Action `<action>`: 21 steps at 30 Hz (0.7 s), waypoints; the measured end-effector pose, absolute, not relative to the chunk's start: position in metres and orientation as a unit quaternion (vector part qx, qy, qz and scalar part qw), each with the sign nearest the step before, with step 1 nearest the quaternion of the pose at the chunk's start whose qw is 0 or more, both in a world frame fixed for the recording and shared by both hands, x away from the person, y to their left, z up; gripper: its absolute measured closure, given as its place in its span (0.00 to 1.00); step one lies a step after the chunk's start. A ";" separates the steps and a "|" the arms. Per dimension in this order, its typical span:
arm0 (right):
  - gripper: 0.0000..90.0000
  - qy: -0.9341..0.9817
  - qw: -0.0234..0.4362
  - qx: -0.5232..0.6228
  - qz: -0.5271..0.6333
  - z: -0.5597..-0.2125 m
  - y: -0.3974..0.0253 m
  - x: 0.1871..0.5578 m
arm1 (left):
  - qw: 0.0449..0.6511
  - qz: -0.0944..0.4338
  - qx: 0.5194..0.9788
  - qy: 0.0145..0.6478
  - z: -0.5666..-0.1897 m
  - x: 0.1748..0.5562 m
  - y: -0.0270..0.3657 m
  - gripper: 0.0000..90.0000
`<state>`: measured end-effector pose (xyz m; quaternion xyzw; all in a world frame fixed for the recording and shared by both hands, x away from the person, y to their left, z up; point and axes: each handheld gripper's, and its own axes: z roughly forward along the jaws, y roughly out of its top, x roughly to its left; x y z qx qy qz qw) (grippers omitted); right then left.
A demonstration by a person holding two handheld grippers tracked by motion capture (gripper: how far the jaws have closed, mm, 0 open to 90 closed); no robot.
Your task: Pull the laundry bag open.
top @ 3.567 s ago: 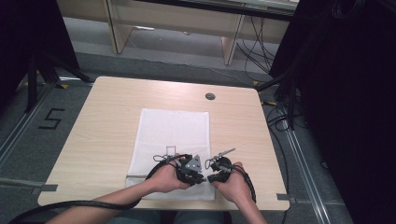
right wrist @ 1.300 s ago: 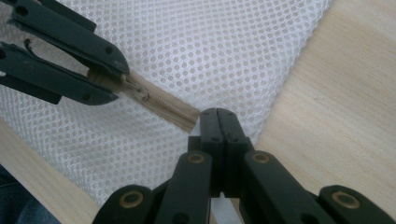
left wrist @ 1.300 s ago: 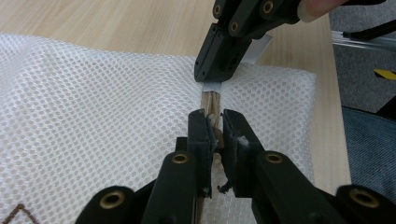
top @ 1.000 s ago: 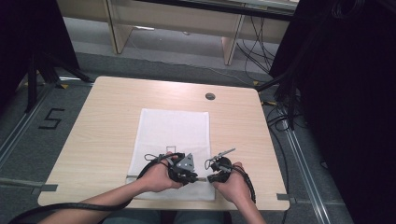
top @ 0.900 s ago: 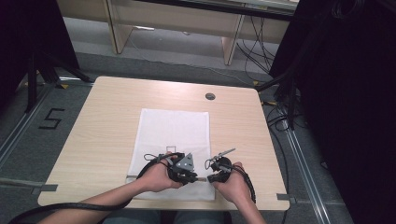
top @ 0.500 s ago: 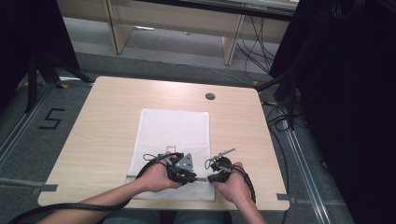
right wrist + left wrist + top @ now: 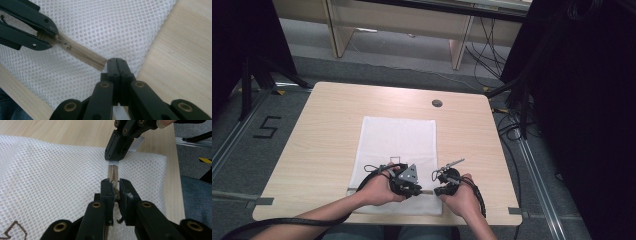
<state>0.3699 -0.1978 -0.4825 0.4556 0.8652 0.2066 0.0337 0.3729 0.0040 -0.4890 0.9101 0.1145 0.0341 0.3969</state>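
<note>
Looked like a lab or some kind of recording studio setup, not anybody's home. The light wood table (image 7: 337,125) sat on a grey floor (image 7: 377,55) with metal rails (image 7: 532,165) running along both sides and tape marks stuck down, plus a big "5" (image 7: 266,129) marked on the floor to the left. Black curtains (image 7: 582,100) hung on the right, black stand legs (image 7: 257,80) stood at the left, and loose cables (image 7: 484,47) trailed across the floor behind. A plain wooden bench or desk frame (image 7: 397,25) stood at the back. The table even had a cable grommet hole (image 7: 437,103).
</note>
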 end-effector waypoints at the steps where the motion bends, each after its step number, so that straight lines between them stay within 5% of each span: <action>1: 1.00 0.865 0.034 0.456 0.207 -0.483 -0.198 0.370 | 0.397 0.034 0.910 0.114 -0.489 0.373 0.004 0.91; 21: 1.00 0.865 0.032 0.458 0.204 -0.482 -0.197 0.370 | 0.394 0.036 0.912 0.111 -0.487 0.373 0.009 0.91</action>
